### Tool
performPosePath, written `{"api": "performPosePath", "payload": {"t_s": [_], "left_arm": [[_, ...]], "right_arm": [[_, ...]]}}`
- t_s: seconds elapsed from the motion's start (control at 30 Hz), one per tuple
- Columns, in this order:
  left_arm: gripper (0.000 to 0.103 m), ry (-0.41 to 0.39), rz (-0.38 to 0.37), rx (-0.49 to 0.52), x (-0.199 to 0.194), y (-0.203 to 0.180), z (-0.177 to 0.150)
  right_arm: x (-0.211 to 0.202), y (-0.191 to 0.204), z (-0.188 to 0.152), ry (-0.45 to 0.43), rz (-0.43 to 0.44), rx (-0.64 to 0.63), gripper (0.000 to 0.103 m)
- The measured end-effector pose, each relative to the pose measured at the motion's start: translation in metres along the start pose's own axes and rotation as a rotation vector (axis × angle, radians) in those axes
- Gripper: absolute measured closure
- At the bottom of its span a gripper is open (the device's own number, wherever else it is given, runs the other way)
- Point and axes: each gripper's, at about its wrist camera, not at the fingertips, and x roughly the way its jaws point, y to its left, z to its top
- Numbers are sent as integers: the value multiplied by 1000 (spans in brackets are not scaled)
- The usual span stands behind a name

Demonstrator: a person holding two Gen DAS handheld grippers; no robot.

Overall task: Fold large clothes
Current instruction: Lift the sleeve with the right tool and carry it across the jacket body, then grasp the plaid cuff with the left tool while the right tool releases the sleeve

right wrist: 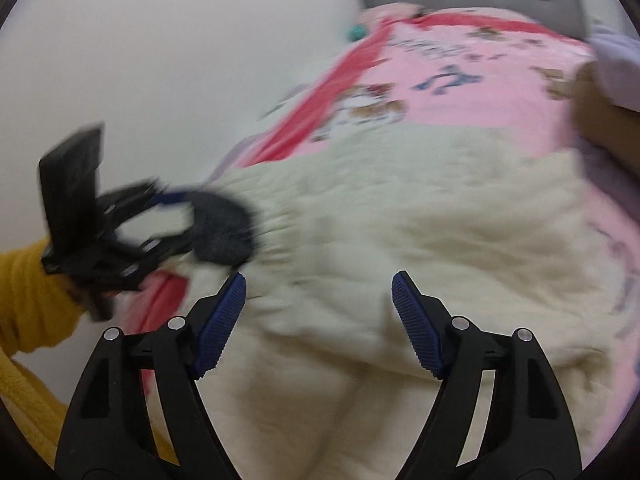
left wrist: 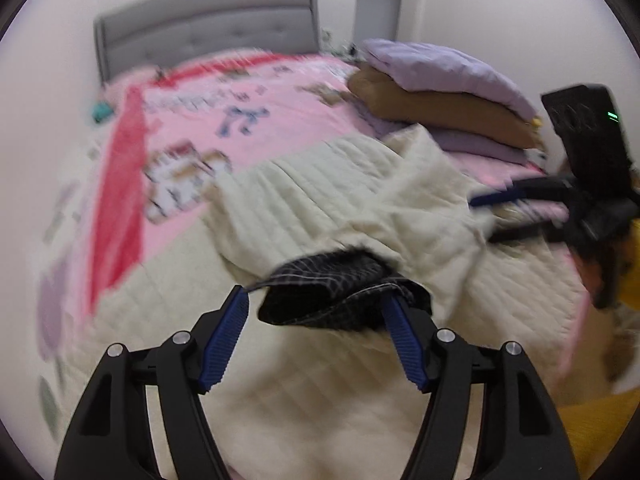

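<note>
A large cream quilted garment [left wrist: 352, 204] lies rumpled across the bed, also filling the right wrist view [right wrist: 400, 216]. A dark checked piece of cloth [left wrist: 340, 284] pokes out from under its folded edge. My left gripper [left wrist: 316, 300] is wide open, its right finger tucked under the dark checked cloth, its left finger beside it. In the right wrist view the left gripper [right wrist: 176, 216] is blurred at the dark cloth [right wrist: 224, 228]. My right gripper [right wrist: 319, 284] is open and empty just above the cream garment; it shows in the left wrist view [left wrist: 480, 216] at the garment's right edge.
The bed has a pink printed sheet [left wrist: 248, 112] with a red border and a grey headboard [left wrist: 208, 28]. Stacked lilac and brown pillows [left wrist: 444, 96] sit at the far right. A white wall [right wrist: 160, 60] runs along the bed's left side. Yellow sleeves [right wrist: 28, 296] show.
</note>
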Motion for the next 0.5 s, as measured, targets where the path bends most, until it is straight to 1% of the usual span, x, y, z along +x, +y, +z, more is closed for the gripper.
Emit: {"api": "performPosePath", "payload": {"t_s": [0.03, 0.07, 0.1, 0.13, 0.17, 0.2, 0.27, 0.3, 0.33, 0.4, 0.43, 0.47, 0.5], "left_arm": [[35, 20, -24, -9, 0, -2, -5], [35, 36, -32, -13, -1, -5, -11], [35, 49, -26, -19, 0, -8, -16], [35, 65, -19, -29, 2, -10, -21], [35, 81, -14, -51, 3, -12, -27], [35, 86, -9, -73, 4, -12, -30], [35, 90, -15, -117, 2, -15, -37], [35, 94, -7, -134, 2, -18, -41], [35, 106, 4, -144, 3, -21, -46], [35, 143, 28, -166, 6, -23, -58], [35, 161, 28, -187, 6, -23, -65], [35, 170, 25, -203, 4, -23, -70], [35, 184, 26, -229, 4, -22, -76]], "right_arm": [[-2, -10, 1, -8, -43, 2, 31], [-1, -20, 1, 4, -87, 4, 30], [4, -28, 0, 25, -112, 5, 33], [14, -38, -2, 71, -131, -3, 38], [25, -44, -6, 114, -133, -17, 49], [35, -48, -12, 152, -127, -26, 52], [56, -51, -27, 237, -114, -46, 51], [71, -49, -38, 281, -142, -77, 52], [83, -45, -49, 308, -189, -134, 52], [93, -34, -62, 297, -253, -225, 51], [92, -30, -64, 283, -267, -239, 51], [87, -29, -62, 277, -262, -225, 51], [80, -29, -59, 269, -236, -196, 50]]}}
